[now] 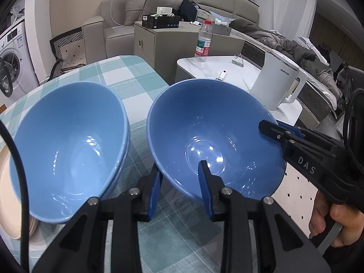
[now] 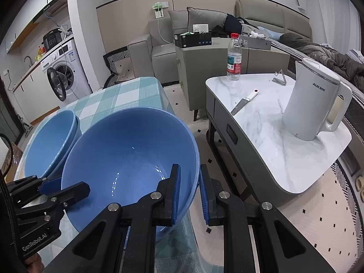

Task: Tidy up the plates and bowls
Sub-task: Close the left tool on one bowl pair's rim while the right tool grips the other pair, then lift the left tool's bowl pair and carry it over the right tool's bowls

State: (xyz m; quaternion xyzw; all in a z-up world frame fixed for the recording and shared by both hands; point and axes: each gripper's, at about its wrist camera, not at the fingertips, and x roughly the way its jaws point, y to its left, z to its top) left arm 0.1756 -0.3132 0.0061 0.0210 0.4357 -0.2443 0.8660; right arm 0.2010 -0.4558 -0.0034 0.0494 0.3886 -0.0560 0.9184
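Observation:
A blue bowl (image 1: 216, 132) is held over the checked tablecloth (image 1: 127, 75) by both grippers. My left gripper (image 1: 179, 182) has its fingers astride the bowl's near rim, one inside and one outside. My right gripper (image 2: 190, 186) clamps the opposite rim the same way; it also shows in the left wrist view (image 1: 270, 128). The bowl fills the right wrist view (image 2: 127, 154). To its left stands a stack of two nested blue bowls (image 1: 68, 141), also in the right wrist view (image 2: 50, 141). Pale plates (image 1: 9, 204) lie at the left edge.
A white marble side table (image 2: 273, 132) to the right holds a white kettle (image 2: 314, 100), a water bottle (image 2: 234, 56) and a knife (image 2: 243, 101). A grey cabinet (image 2: 204, 68) and sofa stand behind. A washing machine (image 2: 61, 75) is at far left.

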